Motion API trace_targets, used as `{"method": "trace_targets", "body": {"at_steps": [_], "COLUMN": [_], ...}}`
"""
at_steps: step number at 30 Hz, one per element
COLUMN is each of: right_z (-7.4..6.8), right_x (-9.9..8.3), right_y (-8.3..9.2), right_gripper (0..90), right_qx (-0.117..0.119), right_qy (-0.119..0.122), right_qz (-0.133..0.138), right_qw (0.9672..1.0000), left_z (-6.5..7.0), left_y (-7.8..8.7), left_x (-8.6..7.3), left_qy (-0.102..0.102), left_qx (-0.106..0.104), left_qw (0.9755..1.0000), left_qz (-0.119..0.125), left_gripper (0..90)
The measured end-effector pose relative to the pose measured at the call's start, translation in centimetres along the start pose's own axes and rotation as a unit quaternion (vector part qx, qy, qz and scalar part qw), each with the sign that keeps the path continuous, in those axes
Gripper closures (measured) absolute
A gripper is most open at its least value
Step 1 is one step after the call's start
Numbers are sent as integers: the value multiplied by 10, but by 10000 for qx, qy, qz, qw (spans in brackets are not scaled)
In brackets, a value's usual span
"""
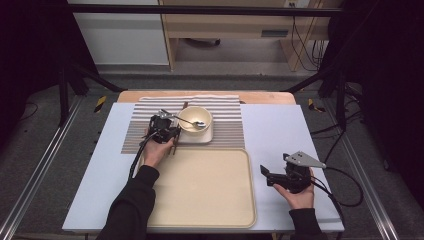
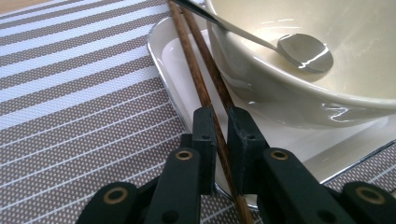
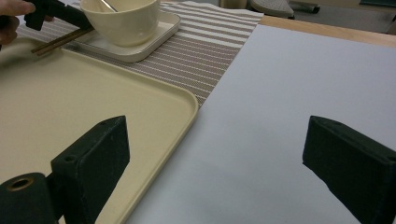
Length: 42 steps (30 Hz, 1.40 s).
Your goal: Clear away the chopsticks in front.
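Black left jaws (image 2: 221, 140) pinching slim brown wooden chopsticks (image 2: 205, 79); right jaws (image 3: 224, 172) spread over matte table (image 3: 289, 93)

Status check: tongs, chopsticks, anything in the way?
Left tongs shut on chopsticks. Right tongs open over table. Bowl tight beside chopsticks.

Bright table, dark surroundings, glare on the bowl (image 2: 299, 70), close claw blurred.

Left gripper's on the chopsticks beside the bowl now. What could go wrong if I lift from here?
The left gripper pinches the chopsticks near one end, so the long free end may droop or the pair may scissor apart. They lie against the bowl and on the plate rim; a sideways pull might nudge the bowl and rattle the spoon.
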State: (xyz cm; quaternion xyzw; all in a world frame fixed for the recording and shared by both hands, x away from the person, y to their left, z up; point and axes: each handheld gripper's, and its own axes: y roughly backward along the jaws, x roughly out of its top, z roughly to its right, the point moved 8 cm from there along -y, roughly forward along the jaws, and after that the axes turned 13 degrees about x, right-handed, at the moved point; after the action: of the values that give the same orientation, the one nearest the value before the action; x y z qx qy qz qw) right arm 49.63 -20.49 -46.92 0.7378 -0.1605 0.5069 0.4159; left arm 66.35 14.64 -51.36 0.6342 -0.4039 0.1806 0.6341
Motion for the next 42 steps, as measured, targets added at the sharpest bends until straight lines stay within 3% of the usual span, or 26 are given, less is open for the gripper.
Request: {"method": "trace_targets", "body": {"at_steps": [4,12,23,34,42], "right_z": [0,0,0,2,4], "right_x": [0,-1,0,2,4], "right_y": [0,0,1,4,8], "right_gripper": [76,76,75,64,41], "right_qx": [-1,-2,-36,-75,-178], "right_qy": [-1,0,-5,18,78], "right_qz": [1,-23,-1,64,93], "right_qw": [10000,10000,10000,9999,9998], "left_z": [-7,-10,-13,-33,-47], "left_y": [1,5,14,36,52], "left_x": [0,-1,2,-1,-9], "left_qy": [108,116,201,224,350], "left_qx": [102,-16,61,151,200], "left_qw": [9999,9999,9997,9991,9983], "left_qz": [-15,5,146,340,416], "left_gripper": [850,851,852,852,852]}}
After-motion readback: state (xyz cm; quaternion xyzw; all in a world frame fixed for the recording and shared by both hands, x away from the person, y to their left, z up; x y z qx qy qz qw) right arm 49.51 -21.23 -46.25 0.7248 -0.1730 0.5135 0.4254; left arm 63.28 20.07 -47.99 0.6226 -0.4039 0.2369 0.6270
